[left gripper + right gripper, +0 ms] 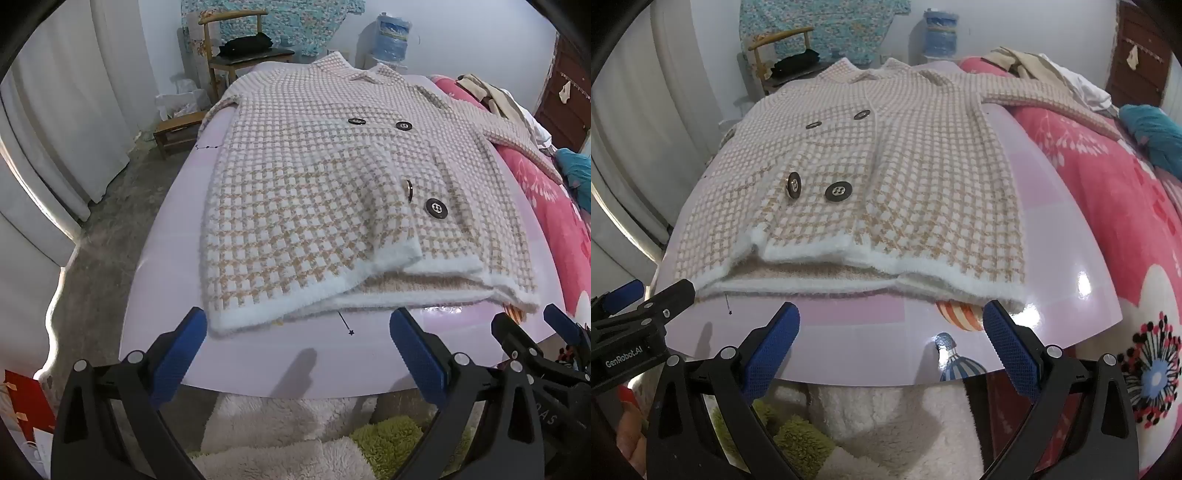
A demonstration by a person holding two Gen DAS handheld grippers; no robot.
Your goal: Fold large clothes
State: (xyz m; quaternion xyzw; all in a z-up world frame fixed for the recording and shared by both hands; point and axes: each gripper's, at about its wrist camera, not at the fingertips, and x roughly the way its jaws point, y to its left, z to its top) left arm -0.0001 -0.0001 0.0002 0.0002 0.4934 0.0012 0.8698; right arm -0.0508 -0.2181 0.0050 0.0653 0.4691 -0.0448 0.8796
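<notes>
Your left gripper [297, 343] and right gripper [891, 338] both stand spread wide with nothing between the blue pads, each hovering over the near edge of the pink bench [258, 365], just short of the coat's white hem. The task's thing, a fuzzy houndstooth coat [325, 192] in cream and tan, lies front-up on the bench, collar at the far end, hem toward you. Its front panels overlap; the hem [857, 258] gapes slightly, showing the lining beneath. Four dark buttons [436, 209] sit in two pairs on the coat's front. One sleeve [1045, 101] runs off the coat's shoulder onto the pink floral quilt [1115, 206] beside the bench. In the right wrist view, your left gripper appears at the coat's near-left corner; in the left wrist view, your right gripper shows at the near-right corner. Beyond the collar stand a wooden chair [236, 48] and a water bottle [393, 35]. Below the bench's near edge lies a shaggy white rug [894, 424].
</notes>
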